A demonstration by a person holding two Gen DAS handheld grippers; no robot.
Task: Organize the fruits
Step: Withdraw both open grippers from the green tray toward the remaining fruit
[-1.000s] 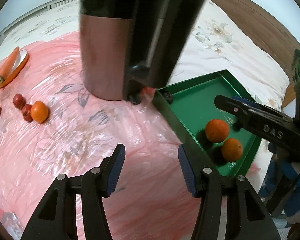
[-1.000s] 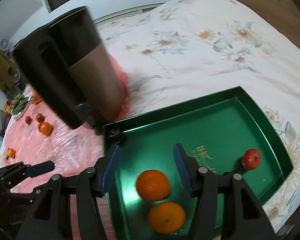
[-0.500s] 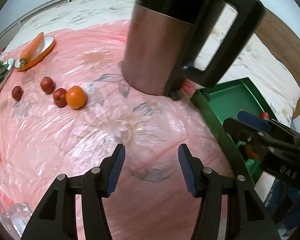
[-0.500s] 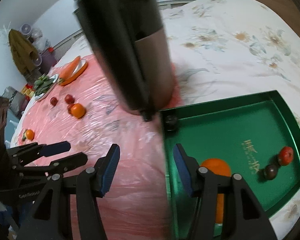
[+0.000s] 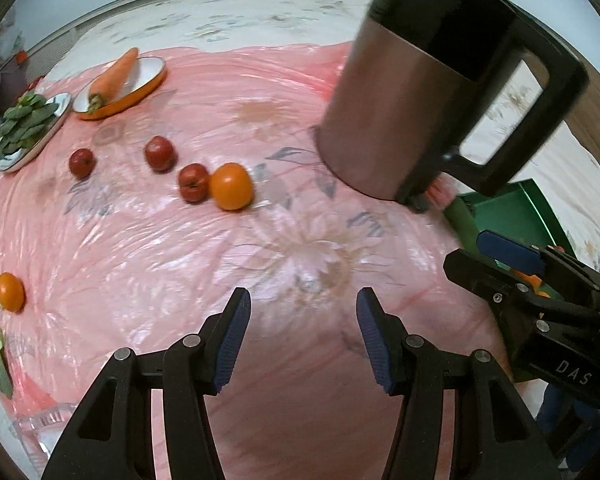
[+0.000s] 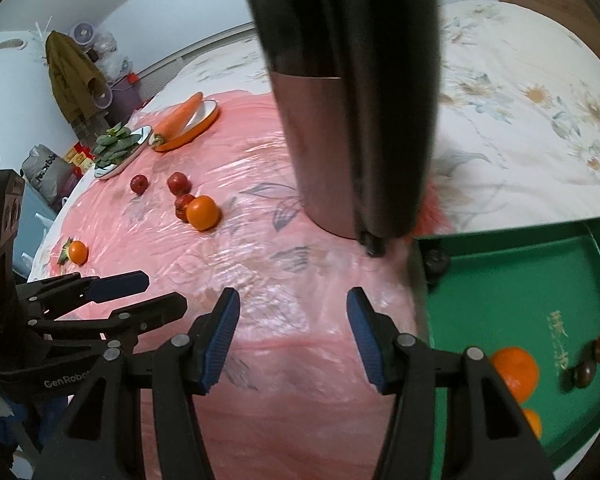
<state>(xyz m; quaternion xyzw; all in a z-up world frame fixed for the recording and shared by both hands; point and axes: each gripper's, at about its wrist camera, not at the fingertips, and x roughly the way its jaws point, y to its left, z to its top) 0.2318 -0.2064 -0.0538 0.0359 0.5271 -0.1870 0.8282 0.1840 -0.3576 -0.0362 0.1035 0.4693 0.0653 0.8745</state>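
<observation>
- Two grippers hover over the pink sheet (image 5: 300, 240) on the bed, fingers apart, nothing in either: left gripper (image 5: 303, 338), right gripper (image 6: 293, 336).
- Loose orange (image 5: 232, 186) touches a small red fruit (image 5: 194, 183); two more red ones sit nearby.
- Green tray (image 6: 520, 280), right of the big jug (image 6: 352, 120), already has oranges in it.

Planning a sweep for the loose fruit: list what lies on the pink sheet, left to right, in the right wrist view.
Small orange → plate of greens → red fruit → carrot → big orange → kettle → green tray.
</observation>
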